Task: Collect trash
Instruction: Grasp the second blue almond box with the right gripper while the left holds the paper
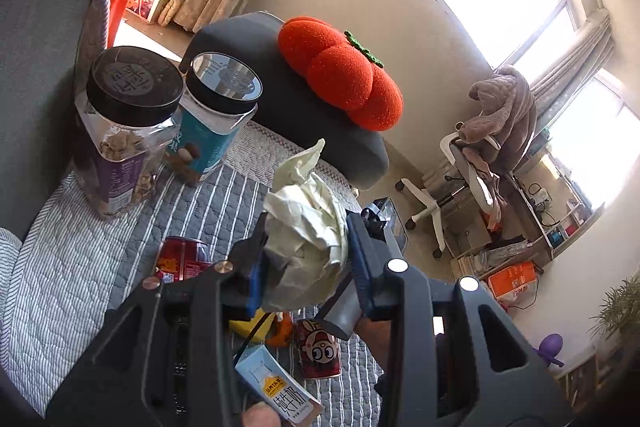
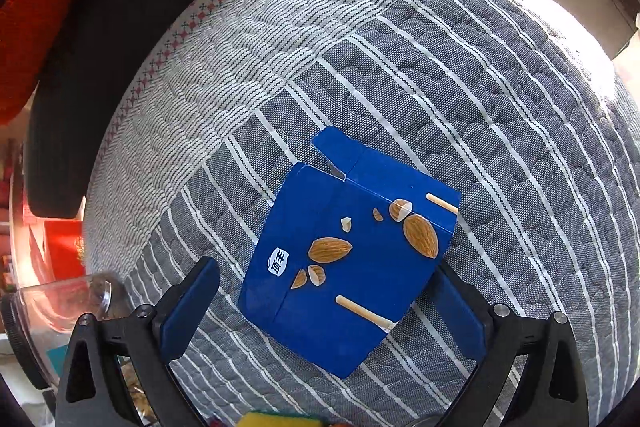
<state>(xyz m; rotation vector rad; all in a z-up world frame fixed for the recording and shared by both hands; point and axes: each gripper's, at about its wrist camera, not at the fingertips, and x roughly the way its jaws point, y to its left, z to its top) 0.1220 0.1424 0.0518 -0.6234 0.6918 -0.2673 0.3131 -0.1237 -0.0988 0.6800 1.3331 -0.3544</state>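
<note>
In the left wrist view we see our left claw (image 1: 306, 259) clenched on a crumpled wad of pale paper (image 1: 306, 223), which sits between the blue pads (image 1: 362, 267) and is lifted clear of the striped quilt (image 1: 80, 267) that covers the sofa seat. Taking that quilt as our landmark: toward its back edge stand two clear snack jars with black lids, one with a purple label (image 1: 120, 143) and just beside it one with a teal label (image 1: 212, 115); the two look to be touching or nearly so. On the quilt's near part, below the claw, lie a red can (image 1: 182, 259), a second red can with a cartoon face (image 1: 318, 349), a small milk carton (image 1: 280, 391) and a yellow item (image 1: 252, 327) partly hidden by the claw. Beyond the quilt's far edge a dark cushion (image 1: 280, 95) carries an orange pumpkin-shaped pillow (image 1: 340, 71), and farther off on the floor stands a white office chair (image 1: 468, 187) draped with a brown garment. In the right wrist view our right claw (image 2: 324, 311) is released, its jaws spread wide, with a blue almond-printed box (image 2: 344, 259) lying flat on the quilt (image 2: 440, 67) between them; we cannot tell whether either pad touches the box.
</note>
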